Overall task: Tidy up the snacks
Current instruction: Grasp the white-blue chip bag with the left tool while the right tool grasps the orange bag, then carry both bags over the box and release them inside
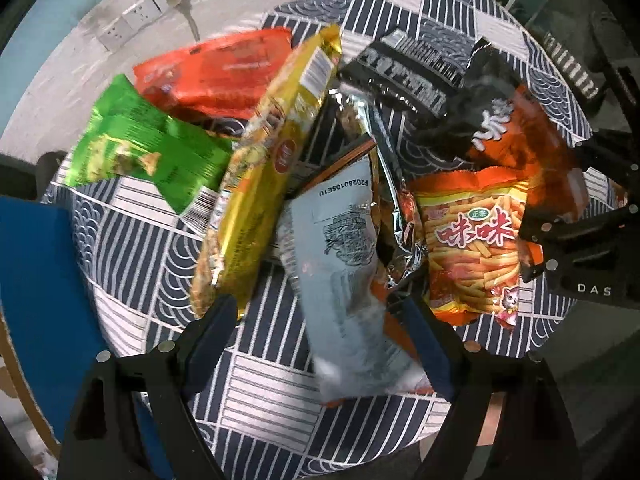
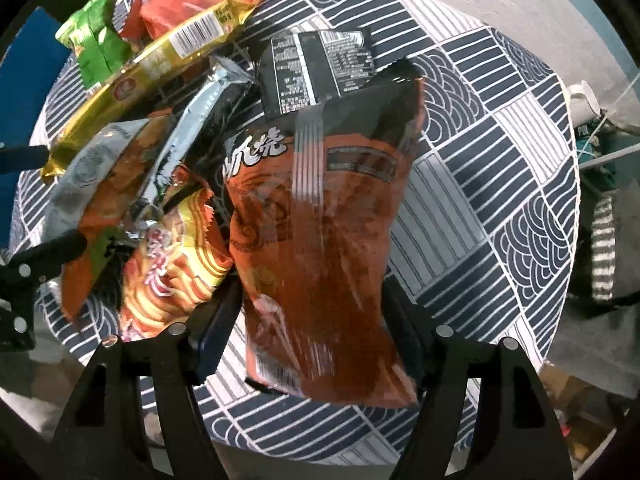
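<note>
A pile of snack bags lies on a round table with a navy-and-white patterned cloth (image 1: 132,248). My left gripper (image 1: 320,320) is open, with the silver-grey bag (image 1: 344,260) between its fingers and the yellow bag (image 1: 256,184) by its left finger. A green bag (image 1: 140,148), a red bag (image 1: 216,72), a black bag (image 1: 400,72) and an orange fries bag (image 1: 476,240) lie around. My right gripper (image 2: 316,308) is open around a large dark orange bag (image 2: 324,232), which lies between its fingers. Whether the fingers touch it I cannot tell.
A blue panel (image 1: 36,280) stands at the table's left edge. Wall sockets (image 1: 156,8) sit behind the table. A white cup (image 2: 584,100) and clutter lie beyond the right edge. Bare cloth (image 2: 500,160) spreads right of the orange bag.
</note>
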### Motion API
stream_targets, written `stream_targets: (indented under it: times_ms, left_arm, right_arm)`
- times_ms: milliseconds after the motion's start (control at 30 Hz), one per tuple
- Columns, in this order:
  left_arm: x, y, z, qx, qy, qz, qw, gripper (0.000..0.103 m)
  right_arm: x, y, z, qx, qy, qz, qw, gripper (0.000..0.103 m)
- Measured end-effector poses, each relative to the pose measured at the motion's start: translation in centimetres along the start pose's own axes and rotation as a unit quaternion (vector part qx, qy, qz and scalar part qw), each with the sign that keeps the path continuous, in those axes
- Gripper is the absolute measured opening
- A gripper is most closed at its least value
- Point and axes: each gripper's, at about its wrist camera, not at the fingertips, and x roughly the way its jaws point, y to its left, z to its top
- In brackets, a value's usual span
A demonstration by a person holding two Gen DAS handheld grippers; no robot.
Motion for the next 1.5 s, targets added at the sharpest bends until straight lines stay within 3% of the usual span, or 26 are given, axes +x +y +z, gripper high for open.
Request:
stream_targets:
  times_ms: [167,200,233,267,333,633,867,1500]
  left_arm:
    - [2.0,-0.4,0.2,0.015,0.016,-0.009,0.9997,0.086]
    - [2.4,-0.3,0.2,0.020,0.016,-0.010,0.9996,0.085]
    - [2.5,-0.2,0.2,0.021,0.014,-0.012,0.9996,0.079]
    - [2.6,-0.1,0.1,0.020,0.012,-0.013,0.9996,0.065]
    - [2.8,0.2,0.1,0.020,0.018,-0.022,0.9994,0.047]
    - [-0.5,-0.5,-1.6,0.069,-0.022,-0.011,0.9973,0.042]
    - [-3.5,-1.3,-3.8,0.102,-0.069,0.037,0.9917,0.040]
    - [-10.3,3.7,-5.6,0.061,-0.141,0.070,0.9857,0.038]
  right_arm:
    - [0.9,1.8,0.0,-0.030,-0.004,-0.010,1.000,0.062]
    - [1.0,2.0,0.0,-0.033,-0.004,-0.017,0.999,0.053]
    - [1.0,2.3,0.1,-0.036,-0.005,-0.022,0.999,0.052]
    - [1.1,2.7,0.2,-0.036,-0.004,-0.020,0.999,0.051]
    - [1.1,2.3,-0.1,-0.036,0.000,-0.015,0.999,0.050]
    - [-3.1,0.8,0.3,-0.022,-0.017,-0.013,1.000,0.049]
    - [-6.1,0.8,0.1,-0.024,-0.044,-0.020,0.999,0.049]
    - [-13.1,7.1,3.3,-0.073,-0.126,0.008,0.989,0.049]
